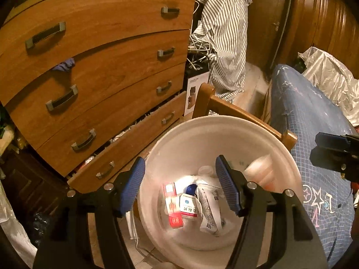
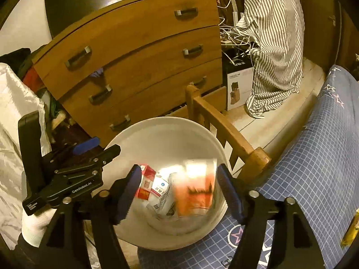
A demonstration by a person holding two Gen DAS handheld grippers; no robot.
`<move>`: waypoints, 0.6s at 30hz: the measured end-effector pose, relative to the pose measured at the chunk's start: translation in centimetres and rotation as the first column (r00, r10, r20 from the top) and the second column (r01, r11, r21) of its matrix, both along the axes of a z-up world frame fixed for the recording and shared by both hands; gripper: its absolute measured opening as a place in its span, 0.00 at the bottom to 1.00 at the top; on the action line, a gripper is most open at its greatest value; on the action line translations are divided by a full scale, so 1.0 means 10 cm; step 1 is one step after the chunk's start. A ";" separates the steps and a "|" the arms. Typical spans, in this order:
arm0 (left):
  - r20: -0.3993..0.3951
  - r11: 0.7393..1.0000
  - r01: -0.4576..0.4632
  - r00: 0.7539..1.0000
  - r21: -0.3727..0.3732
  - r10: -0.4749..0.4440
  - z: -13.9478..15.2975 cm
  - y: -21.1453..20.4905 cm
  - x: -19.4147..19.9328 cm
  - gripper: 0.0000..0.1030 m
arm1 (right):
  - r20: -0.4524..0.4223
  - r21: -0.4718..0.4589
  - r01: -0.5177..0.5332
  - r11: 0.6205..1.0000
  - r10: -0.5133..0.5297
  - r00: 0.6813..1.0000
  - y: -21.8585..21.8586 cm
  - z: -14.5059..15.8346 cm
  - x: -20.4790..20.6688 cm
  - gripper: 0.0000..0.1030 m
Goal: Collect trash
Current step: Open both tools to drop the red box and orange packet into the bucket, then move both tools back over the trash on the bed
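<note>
Both grippers hang over the white bin, jaws spread and holding nothing. A blurred orange-and-white cup sits between the right gripper fingers, apparently dropping into the bin onto the medicine boxes and wrappers (blur hides whether it has landed). The left gripper hovers just left, equally close.

White bin with boxes, wrappers, blurred orange-white cup.

A wooden chest of 4 drawers stands on pale tiled floor beside a blue-checked bed.
</note>
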State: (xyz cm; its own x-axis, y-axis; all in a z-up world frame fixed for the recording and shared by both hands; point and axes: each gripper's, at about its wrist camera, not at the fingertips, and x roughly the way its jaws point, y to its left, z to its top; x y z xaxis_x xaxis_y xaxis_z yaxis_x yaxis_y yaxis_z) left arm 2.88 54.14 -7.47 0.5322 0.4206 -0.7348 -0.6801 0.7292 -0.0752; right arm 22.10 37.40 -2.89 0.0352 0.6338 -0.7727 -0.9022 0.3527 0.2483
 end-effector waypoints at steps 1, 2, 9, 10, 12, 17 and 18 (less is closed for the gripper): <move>0.001 1.000 0.000 1.000 0.002 0.000 0.01 0.00 0.00 0.61 | 0.002 0.004 0.001 1.000 -0.001 1.000 -0.01 0.01 0.00 0.70; 0.002 1.000 0.000 1.000 0.003 0.000 0.02 0.00 0.00 0.61 | 0.002 0.008 0.002 1.000 -0.002 1.000 -0.02 0.03 -0.01 0.70; 0.020 1.000 0.026 0.999 0.005 -0.026 0.08 -0.14 0.03 0.61 | -0.015 0.082 0.035 0.996 -0.033 0.999 -0.43 0.14 -0.05 0.70; 0.027 0.999 0.034 0.999 0.001 -0.034 0.08 -0.20 0.03 0.61 | -0.012 0.095 0.044 0.994 -0.043 0.999 -0.53 0.14 -0.07 0.70; 0.038 0.998 0.063 0.997 -0.004 -0.063 0.08 -0.34 0.05 0.61 | 0.028 0.131 0.070 0.989 -0.074 0.997 -0.91 0.17 -0.16 0.71; 0.055 0.973 0.229 0.972 -0.014 -0.228 0.03 -1.01 0.32 0.61 | 0.119 0.186 0.205 0.961 -0.229 0.966 -2.31 0.05 -0.32 0.74; 0.056 0.961 0.277 0.960 -0.017 -0.276 0.00 -1.22 0.42 0.61 | 0.132 0.185 0.244 0.952 -0.270 0.954 -2.63 0.00 -0.31 0.74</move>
